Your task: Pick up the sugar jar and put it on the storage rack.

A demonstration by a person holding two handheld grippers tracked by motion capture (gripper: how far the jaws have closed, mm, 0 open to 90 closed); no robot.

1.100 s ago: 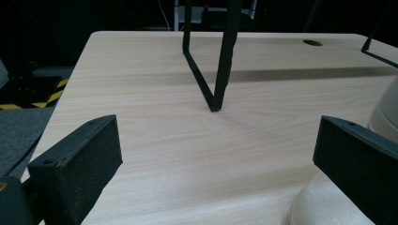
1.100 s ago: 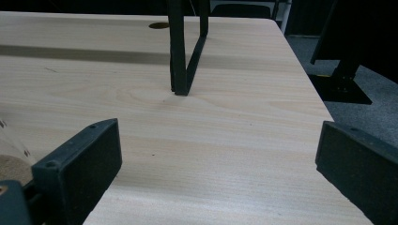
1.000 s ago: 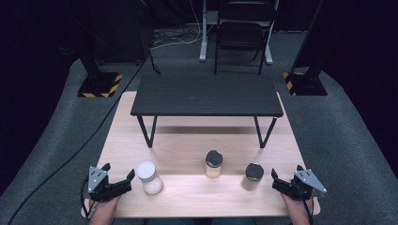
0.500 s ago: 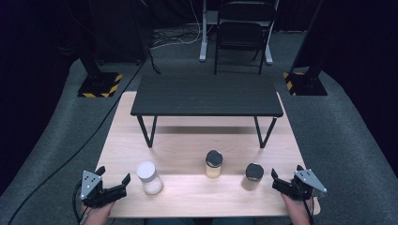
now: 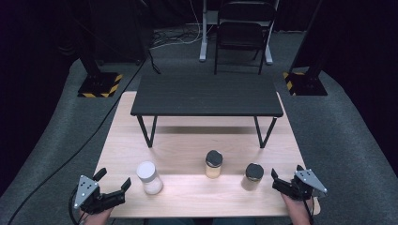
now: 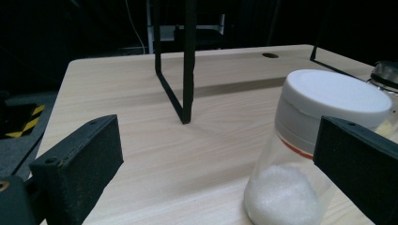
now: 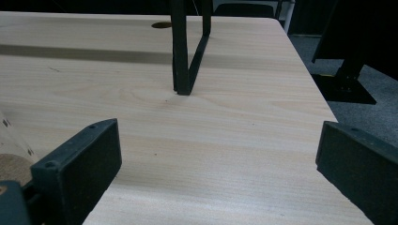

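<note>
Pale wood table (image 5: 187, 154) carries three jars in a row near the person's edge, and against the frames of a second and half a second back only the left gripper (image 5: 112, 185) has shifted: it has slid a little toward the left corner of the table and now lies angled, its jaws pointing toward the white-lidded jar (image 5: 149, 177). Its jaws stand wide apart and hold nothing; in the left gripper view that jar (image 6: 324, 150) sits just ahead, partly behind the right-hand jaw, not touched. The right gripper (image 5: 281, 180) has kept its place at the right corner, jaws likewise spread and empty, aimed at the dark-lidded jar (image 5: 253, 176) just beside it. The jars have not moved. The white-lidded jar is clear glass, upright with its long axis vertical and lid up, and holds white grains that fill its lower part. The middle jar (image 5: 213, 164), also upright with a dark lid, holds something yellowish. The dark-lidded jar on the right stands upright too; its contents look brownish, and the right gripper view catches a clear wall with brown stuff (image 7: 11, 161) at its left edge. Beyond the jars a black bench (image 5: 206, 96) stands on the table on thin legs.
</note>
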